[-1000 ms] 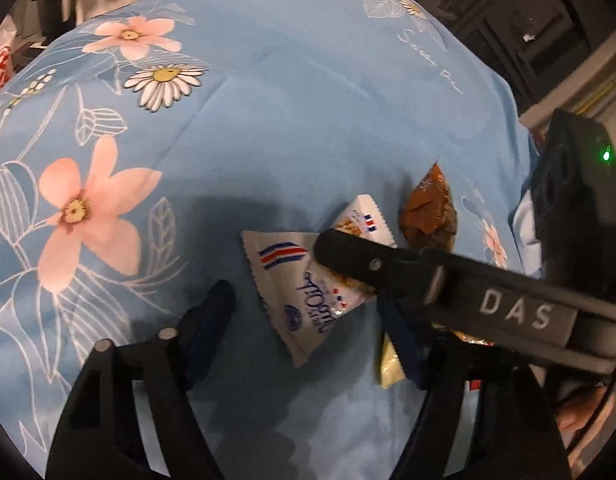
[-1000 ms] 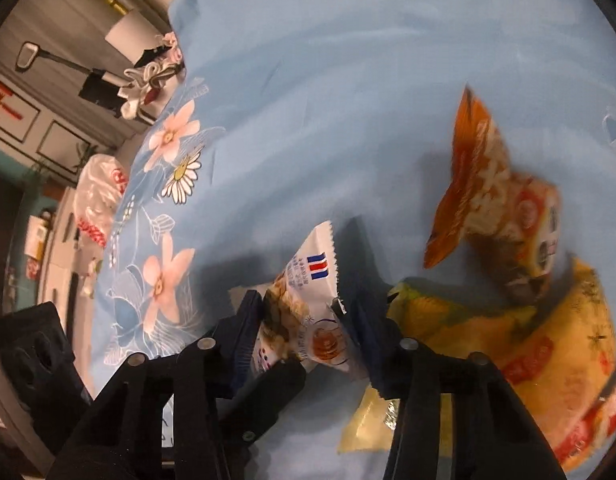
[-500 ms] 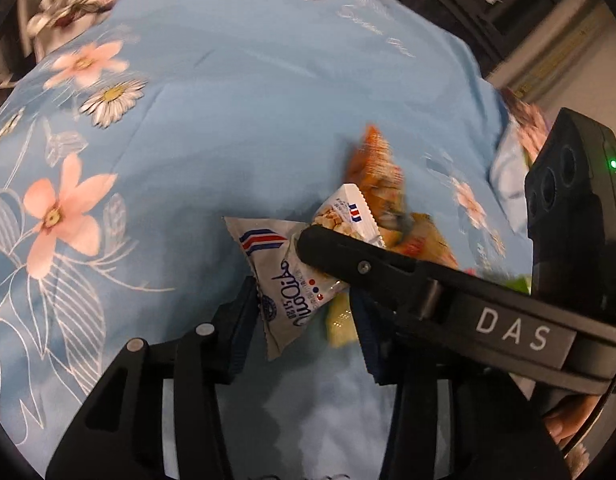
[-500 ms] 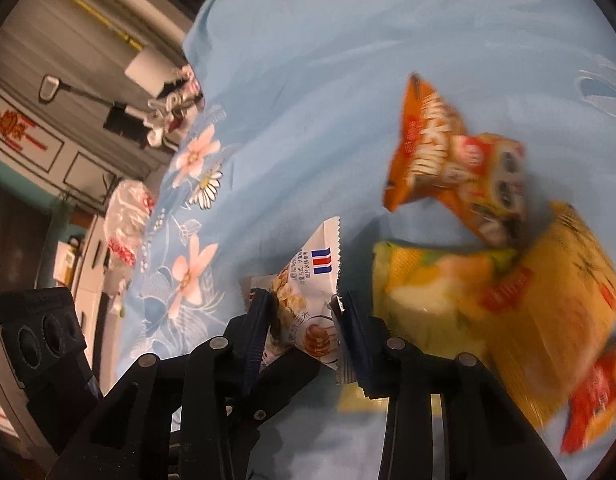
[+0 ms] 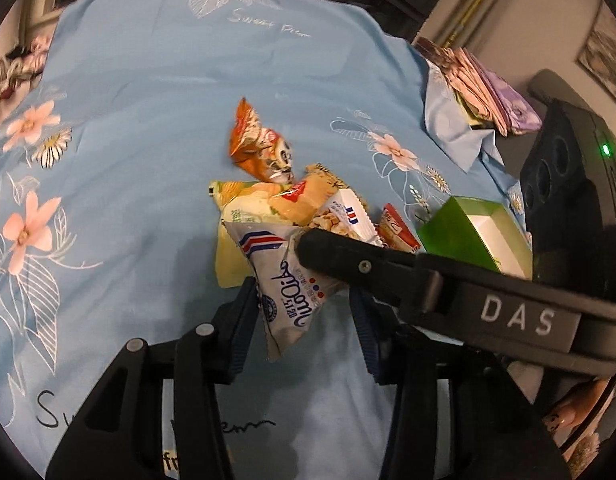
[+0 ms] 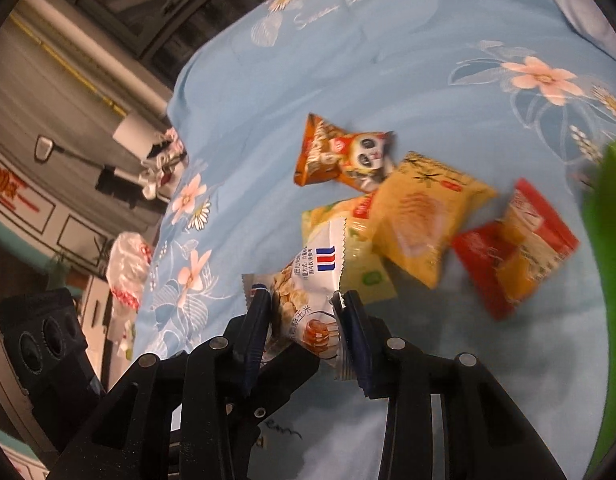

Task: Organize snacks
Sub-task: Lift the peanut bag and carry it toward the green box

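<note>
White snack packet clamped between left claw pads

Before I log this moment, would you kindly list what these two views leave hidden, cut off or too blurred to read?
- Green box: right wrist view, cut off by the frame edge; its contents are not visible in either view.
- Red packet: left wrist view, mostly hidden behind the right hand-held gripper.
- Pale green packet: partly covered by the white snack packet and other bags.
- Red and yellow packets: right wrist view, print blurred.
</note>
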`<state>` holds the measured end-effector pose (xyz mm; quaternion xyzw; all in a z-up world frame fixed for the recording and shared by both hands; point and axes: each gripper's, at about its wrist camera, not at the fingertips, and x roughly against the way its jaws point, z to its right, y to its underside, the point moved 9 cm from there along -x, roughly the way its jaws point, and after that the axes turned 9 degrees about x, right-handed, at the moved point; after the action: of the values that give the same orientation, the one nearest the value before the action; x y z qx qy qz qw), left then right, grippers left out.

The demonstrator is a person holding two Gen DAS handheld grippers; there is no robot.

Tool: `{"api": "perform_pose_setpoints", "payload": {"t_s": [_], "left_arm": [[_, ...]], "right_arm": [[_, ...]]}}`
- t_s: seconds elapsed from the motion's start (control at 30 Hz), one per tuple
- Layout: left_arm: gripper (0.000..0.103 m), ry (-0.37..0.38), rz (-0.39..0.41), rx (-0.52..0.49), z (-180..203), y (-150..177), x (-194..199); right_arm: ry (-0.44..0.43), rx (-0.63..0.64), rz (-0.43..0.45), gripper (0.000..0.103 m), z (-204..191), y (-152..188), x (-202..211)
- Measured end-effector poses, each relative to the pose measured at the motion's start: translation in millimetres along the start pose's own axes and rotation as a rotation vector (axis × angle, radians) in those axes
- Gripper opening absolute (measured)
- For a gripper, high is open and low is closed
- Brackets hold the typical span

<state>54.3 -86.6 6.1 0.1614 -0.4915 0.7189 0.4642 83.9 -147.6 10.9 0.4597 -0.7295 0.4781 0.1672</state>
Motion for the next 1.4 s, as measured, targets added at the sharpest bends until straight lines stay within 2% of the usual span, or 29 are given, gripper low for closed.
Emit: {"api": "perform_pose_setpoints", "payload": {"t_s": [0.13, 0.23, 0.47, 0.73, 0.97, 1.4], "left_arm": [[0.044, -0.029, 0.053, -0.038, 14, -5, 9], [0.044, -0.018, 0.065, -0.043, 24, -9, 14], [0.044, -0.029, 0.106, -0.130, 66, -17, 14], [0.045, 0.037, 0.117, -0.215, 118, -23, 11], [0.045, 0.087, 0.102, -0.300, 164, -21, 0], [0.045, 0.165, 0.025, -0.410, 230, -6, -31]], "right_arm": [[0.000, 0.025, 0.032, 0.040, -7, -7, 11], [0.004, 0.042, 0.064, 0.040, -8, -11, 24], [0.028, 0.028, 0.130, 0.040, 8, -20, 59], [0.069, -0.020, 0.253, 0.040, 35, -30, 111], [0.097, -0.102, 0.335, 0.040, 69, -31, 148], [0.166, -0.250, 0.424, 0.040, 132, -21, 192]]}}
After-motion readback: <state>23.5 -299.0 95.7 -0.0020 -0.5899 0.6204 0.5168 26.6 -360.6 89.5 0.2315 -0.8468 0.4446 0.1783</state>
